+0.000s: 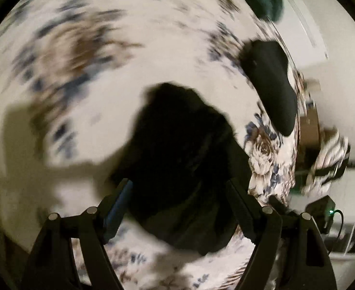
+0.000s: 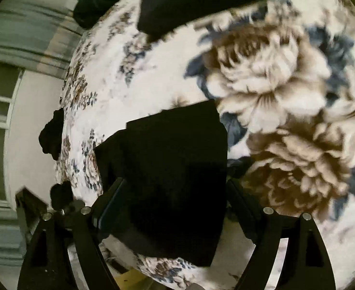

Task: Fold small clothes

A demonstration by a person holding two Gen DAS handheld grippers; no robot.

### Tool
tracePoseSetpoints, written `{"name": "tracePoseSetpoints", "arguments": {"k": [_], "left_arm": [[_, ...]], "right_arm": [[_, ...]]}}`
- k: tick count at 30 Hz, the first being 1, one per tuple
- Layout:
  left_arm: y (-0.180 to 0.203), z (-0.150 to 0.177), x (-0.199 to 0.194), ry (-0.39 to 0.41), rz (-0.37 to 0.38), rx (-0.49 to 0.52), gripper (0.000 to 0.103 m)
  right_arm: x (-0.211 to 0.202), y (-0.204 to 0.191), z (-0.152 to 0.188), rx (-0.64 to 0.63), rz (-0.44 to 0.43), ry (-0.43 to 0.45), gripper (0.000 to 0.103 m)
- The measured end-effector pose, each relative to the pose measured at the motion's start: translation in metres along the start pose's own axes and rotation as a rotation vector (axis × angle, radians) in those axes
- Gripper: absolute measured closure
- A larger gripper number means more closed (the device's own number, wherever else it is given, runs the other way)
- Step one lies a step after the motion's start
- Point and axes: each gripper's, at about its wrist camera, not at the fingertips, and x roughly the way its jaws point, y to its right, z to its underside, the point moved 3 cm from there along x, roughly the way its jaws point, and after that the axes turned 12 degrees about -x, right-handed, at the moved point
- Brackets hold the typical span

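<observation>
A black garment (image 1: 177,157) lies crumpled on the floral blanket (image 1: 105,48), blurred in the left wrist view. My left gripper (image 1: 178,193) hovers over it, jaws wide apart, and the cloth fills the gap between them without being pinched. In the right wrist view a black garment (image 2: 175,169) lies folded into a flat rectangle on the blanket (image 2: 274,72). My right gripper (image 2: 175,198) stands open around its near part, pads clear of the cloth.
A second folded black piece (image 2: 201,2) (image 1: 271,79) lies farther back, with a dark green cloth (image 2: 97,0) beside it. Small black pieces (image 2: 51,135) sit at the bed's left edge, beyond which are the floor and a wall. Boxes and striped fabric (image 1: 329,159) stand off the bed.
</observation>
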Motion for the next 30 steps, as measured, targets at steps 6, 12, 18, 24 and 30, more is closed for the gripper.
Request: {"name": "tracePoseSetpoints", "arguments": {"k": [6, 12, 18, 24, 30], "left_arm": [[-0.001, -0.044, 0.074, -0.124, -0.233, 0.103, 0.025], [-0.063, -0.057, 0.042, -0.135, -0.177, -0.033, 0.021], [-0.056, -0.024, 0.014, -0.111, -0.087, -0.063, 0.021], [-0.005, -0.025, 0.049, -0.136, -0.062, 0.039, 0.021], [-0.006, -0.070, 0.084, -0.130, -0.088, 0.063, 0.027]], "right_arm": [[0.059, 0.030, 0.012, 0.032, 0.037, -0.153, 0.018], [0.043, 0.052, 0.028, 0.051, 0.074, -0.158, 0.018], [0.018, 0.054, 0.025, 0.107, -0.044, -0.076, 0.018], [0.019, 0.046, -0.004, 0.078, -0.017, -0.065, 0.018], [0.053, 0.048, -0.025, 0.039, 0.070, -0.132, 0.023]]}}
